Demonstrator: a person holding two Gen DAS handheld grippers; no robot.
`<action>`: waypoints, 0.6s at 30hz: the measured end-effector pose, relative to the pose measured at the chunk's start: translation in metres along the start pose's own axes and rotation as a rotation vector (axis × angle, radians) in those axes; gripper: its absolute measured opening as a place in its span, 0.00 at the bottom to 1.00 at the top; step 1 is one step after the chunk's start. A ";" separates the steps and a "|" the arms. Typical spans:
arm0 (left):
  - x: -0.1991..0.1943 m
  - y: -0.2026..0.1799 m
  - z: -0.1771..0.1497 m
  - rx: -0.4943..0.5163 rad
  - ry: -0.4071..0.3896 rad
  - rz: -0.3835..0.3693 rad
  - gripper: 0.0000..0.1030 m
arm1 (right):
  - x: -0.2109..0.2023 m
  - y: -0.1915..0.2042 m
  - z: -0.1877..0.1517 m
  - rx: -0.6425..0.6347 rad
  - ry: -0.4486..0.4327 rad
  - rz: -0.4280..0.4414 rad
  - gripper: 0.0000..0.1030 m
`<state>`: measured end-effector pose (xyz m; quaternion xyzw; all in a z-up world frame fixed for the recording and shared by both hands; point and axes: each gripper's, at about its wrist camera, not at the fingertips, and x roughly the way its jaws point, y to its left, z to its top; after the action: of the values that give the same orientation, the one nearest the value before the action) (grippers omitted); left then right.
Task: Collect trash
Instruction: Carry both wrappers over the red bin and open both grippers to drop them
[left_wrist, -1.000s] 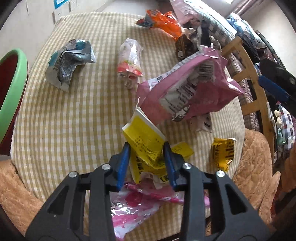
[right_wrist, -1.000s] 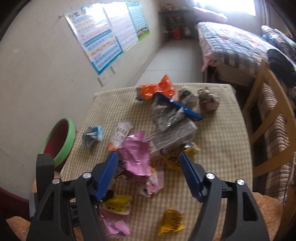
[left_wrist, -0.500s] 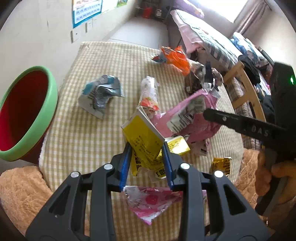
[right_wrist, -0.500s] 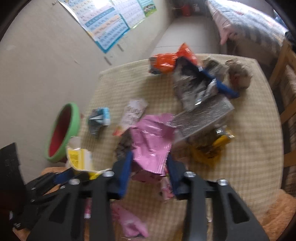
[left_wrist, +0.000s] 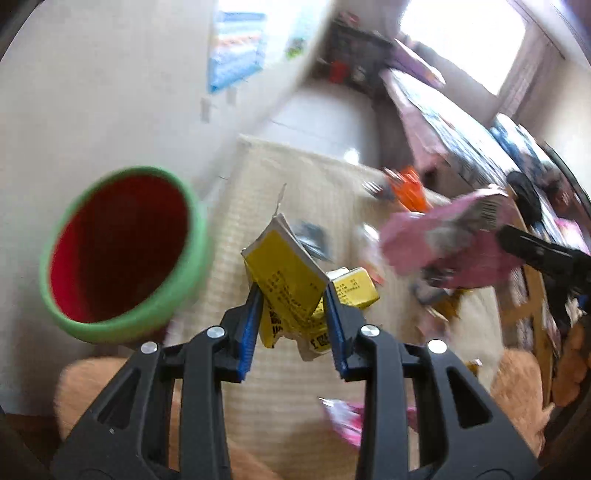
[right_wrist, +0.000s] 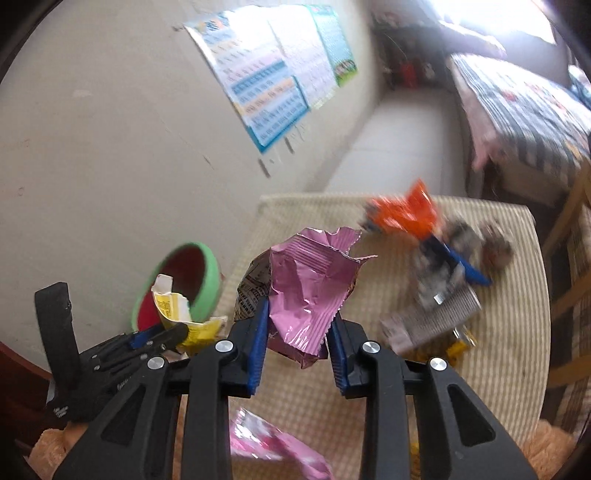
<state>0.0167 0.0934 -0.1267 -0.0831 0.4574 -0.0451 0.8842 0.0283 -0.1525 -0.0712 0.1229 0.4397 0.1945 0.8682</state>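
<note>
— Since a second ago, we log both held items as raised off the table (right_wrist: 517, 332): the pink wrapper (right_wrist: 306, 291) has left the pile, and the red bin with green rim (left_wrist: 122, 254) has come fully into the left view.

— Hard to read: we note motion blur over the far-edge litter; the orange wrapper (right_wrist: 402, 214) shows colour only, and the items beside it cannot be identified.

— Left gripper (left_wrist: 293, 295): jaws nearly together, pinching the yellow packet (left_wrist: 284, 269), beside the bin's mouth.

— Right gripper (right_wrist: 295, 321): jaws closing, pads pressing the pink wrapper, above the table's near edge.
</note>
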 end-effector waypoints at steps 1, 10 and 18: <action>-0.004 0.011 0.003 -0.019 -0.014 0.025 0.31 | 0.002 0.008 0.006 -0.017 -0.004 0.009 0.28; -0.019 0.111 0.017 -0.150 -0.057 0.277 0.31 | 0.057 0.094 0.032 -0.203 0.050 0.077 0.29; -0.007 0.148 0.024 -0.193 -0.035 0.340 0.31 | 0.121 0.162 0.037 -0.371 0.103 0.068 0.29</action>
<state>0.0330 0.2425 -0.1357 -0.0896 0.4514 0.1506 0.8749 0.0860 0.0448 -0.0737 -0.0346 0.4357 0.3075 0.8452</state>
